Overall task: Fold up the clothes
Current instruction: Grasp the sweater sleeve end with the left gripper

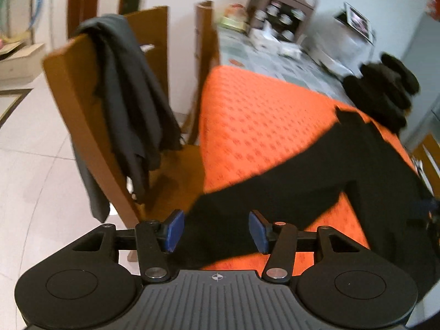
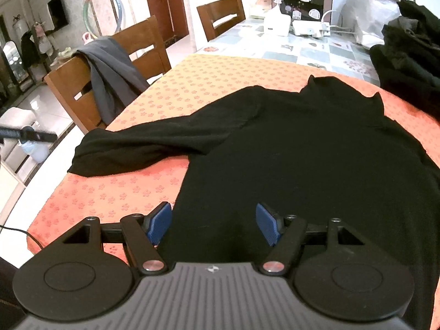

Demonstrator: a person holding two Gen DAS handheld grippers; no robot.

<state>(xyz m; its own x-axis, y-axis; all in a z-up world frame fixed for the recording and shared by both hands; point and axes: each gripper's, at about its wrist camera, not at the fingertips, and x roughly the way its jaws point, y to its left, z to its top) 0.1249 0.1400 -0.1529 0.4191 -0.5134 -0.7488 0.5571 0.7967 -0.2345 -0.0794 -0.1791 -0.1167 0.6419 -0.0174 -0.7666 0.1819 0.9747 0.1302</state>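
A black sweater [image 2: 302, 151] lies spread flat on the orange flowered tablecloth [image 2: 192, 82], collar toward the far side. One sleeve [image 2: 137, 148] stretches out to the left, toward the table's edge. In the left wrist view that sleeve [image 1: 275, 178] runs diagonally across the orange cloth [image 1: 261, 115], and its cuff end lies between the blue pads of my left gripper [image 1: 216, 231]. The pads stand apart and do not press on it. My right gripper [image 2: 214, 224] hovers open over the sweater's near hem, with nothing pinched.
A wooden chair with a grey garment [image 1: 123, 96] [image 2: 110, 77] draped over its back stands close to the table's left edge. A pile of black clothes [image 1: 385, 88] [image 2: 407, 55] sits at the far right. White boxes [image 2: 275, 24] crowd the table's far end.
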